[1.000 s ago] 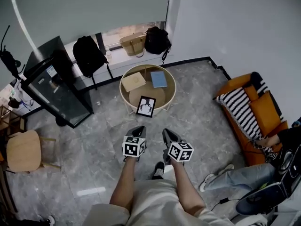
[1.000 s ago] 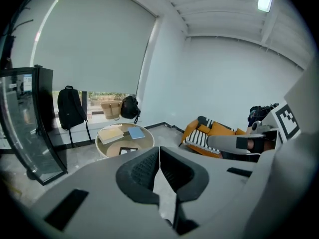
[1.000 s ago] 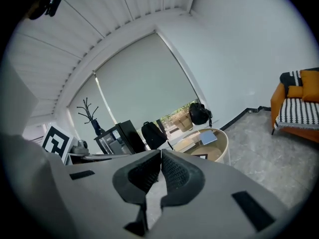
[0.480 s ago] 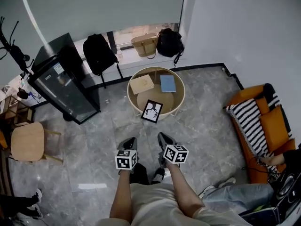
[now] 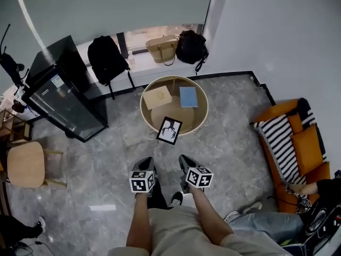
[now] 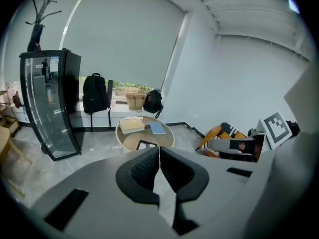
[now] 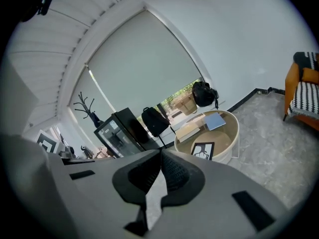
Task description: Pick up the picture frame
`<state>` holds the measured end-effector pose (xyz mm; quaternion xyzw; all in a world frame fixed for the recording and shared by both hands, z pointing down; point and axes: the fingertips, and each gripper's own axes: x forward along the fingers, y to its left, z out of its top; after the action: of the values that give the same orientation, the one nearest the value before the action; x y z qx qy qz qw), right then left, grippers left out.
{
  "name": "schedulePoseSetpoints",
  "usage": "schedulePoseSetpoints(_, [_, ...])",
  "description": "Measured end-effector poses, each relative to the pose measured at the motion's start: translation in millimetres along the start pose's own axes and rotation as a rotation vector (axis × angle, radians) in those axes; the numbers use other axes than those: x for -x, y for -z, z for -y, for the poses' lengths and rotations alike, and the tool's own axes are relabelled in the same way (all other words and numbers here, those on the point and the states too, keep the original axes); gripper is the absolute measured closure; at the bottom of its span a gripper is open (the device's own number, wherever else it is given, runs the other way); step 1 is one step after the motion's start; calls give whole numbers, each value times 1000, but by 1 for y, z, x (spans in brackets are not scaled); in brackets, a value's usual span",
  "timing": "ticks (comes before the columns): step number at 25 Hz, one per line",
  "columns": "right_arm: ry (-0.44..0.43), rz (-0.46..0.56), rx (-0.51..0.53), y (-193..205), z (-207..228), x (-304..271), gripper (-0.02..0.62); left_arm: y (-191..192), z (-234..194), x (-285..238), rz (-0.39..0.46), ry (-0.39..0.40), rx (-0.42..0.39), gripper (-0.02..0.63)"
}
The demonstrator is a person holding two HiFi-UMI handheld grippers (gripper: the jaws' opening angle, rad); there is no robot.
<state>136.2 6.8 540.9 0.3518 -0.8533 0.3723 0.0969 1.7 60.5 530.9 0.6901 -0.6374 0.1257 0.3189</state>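
Nearest, the left gripper (image 5: 148, 161) and the right gripper (image 5: 183, 159) are held side by side above the grey floor (image 5: 96, 164). Each has its jaws pressed together and holds nothing. Farther on, well apart from both, the picture frame (image 5: 169, 130) stands tilted at the near edge of the round table (image 5: 143, 106). Beyond it on the table lie a tan book (image 5: 157, 96) and a blue book (image 5: 188, 96).

Round worktop (image 5: 205, 111) on grey marble floor (image 5: 234, 127), with a beige book (image 5: 157, 97) and a blue book (image 5: 188, 96) side by side on its far half. Along the window beyond: black backpack (image 5: 106, 60), tan bag (image 5: 163, 48), black bag (image 5: 191, 46). To the left, dark glass cabinet (image 5: 61, 97) and wooden chair (image 5: 24, 164). To the right, orange sofa (image 5: 306, 143) with striped cushion (image 5: 277, 140).
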Motion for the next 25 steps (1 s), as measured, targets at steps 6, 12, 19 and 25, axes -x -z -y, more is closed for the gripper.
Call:
schedulePoseSetpoints(6, [53, 28, -19, -55, 19, -35, 560, -75, -14, -48, 45, 45, 7, 583])
schedulePoseSetpoints(12, [103, 27, -36, -80, 35, -79, 560, -111, -41, -94, 17, 96, 2, 583])
schedulePoseSetpoints(19, [177, 19, -107, -87, 58, -128, 560, -142, -64, -147, -53, 205, -66, 583])
schedulePoseSetpoints(25, [246, 41, -169, -85, 75, -157, 560, -134, -85, -177, -134, 313, -83, 583])
